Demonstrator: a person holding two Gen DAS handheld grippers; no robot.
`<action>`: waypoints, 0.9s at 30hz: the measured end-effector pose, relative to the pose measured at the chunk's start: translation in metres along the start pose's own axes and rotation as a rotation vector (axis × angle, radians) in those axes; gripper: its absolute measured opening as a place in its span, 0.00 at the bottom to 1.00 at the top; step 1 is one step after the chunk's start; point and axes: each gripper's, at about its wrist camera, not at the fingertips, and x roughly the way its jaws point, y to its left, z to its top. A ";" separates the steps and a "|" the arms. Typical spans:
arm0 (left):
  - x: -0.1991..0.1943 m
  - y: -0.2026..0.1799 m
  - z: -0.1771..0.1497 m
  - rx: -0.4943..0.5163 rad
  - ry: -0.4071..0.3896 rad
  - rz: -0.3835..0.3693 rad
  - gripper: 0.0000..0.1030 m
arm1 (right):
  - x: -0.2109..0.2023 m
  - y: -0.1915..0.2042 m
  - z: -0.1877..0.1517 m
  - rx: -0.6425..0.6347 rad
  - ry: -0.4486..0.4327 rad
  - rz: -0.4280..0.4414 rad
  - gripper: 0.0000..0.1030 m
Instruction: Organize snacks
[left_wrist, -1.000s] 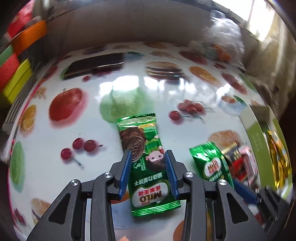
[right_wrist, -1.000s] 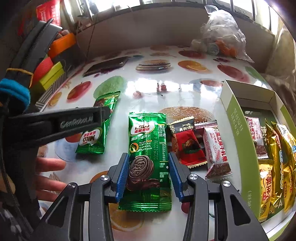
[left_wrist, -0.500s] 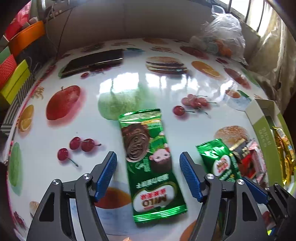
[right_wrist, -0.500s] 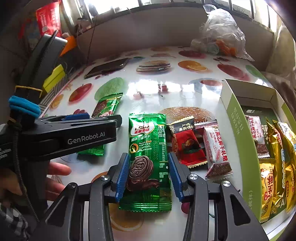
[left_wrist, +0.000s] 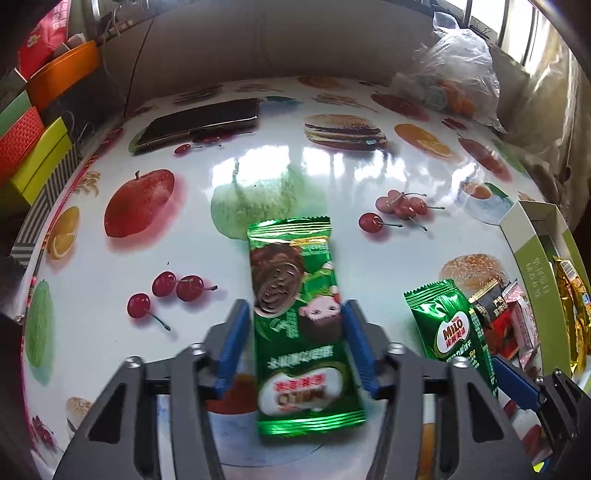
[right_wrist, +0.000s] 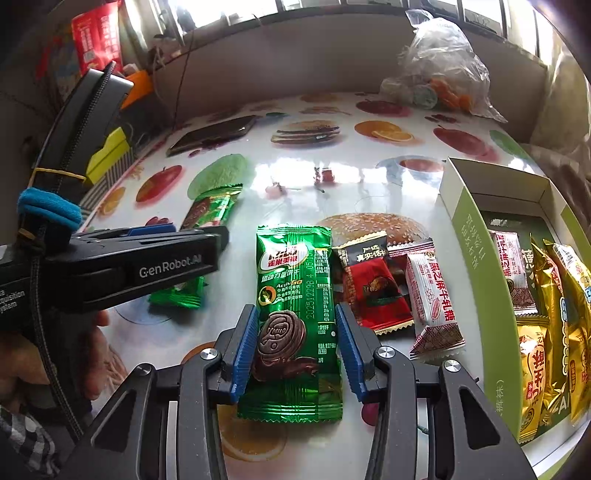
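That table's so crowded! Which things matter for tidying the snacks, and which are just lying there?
Part of the job:
green wafer packs
red candy
white candy
green box
gold packs

Just lying about:
phone
plastic bag
stacked boxes

I see daylight from the windows (right_wrist: 369, 7) glaring off the glossy fruit-and-burger printed tabletop (left_wrist: 147, 258), which ends against a low grey-brown wall (left_wrist: 277, 40).

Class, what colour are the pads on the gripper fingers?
Blue, ribbed pads, clearest in the right wrist view.
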 end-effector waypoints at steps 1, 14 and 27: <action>0.000 0.000 0.000 -0.002 0.002 -0.003 0.46 | 0.000 0.000 0.000 -0.001 0.000 -0.003 0.41; -0.018 0.000 -0.007 0.009 -0.039 -0.017 0.37 | 0.000 0.002 -0.002 -0.002 -0.002 -0.023 0.39; -0.047 0.005 -0.016 0.006 -0.091 -0.022 0.37 | -0.012 0.011 0.000 -0.031 -0.030 -0.049 0.38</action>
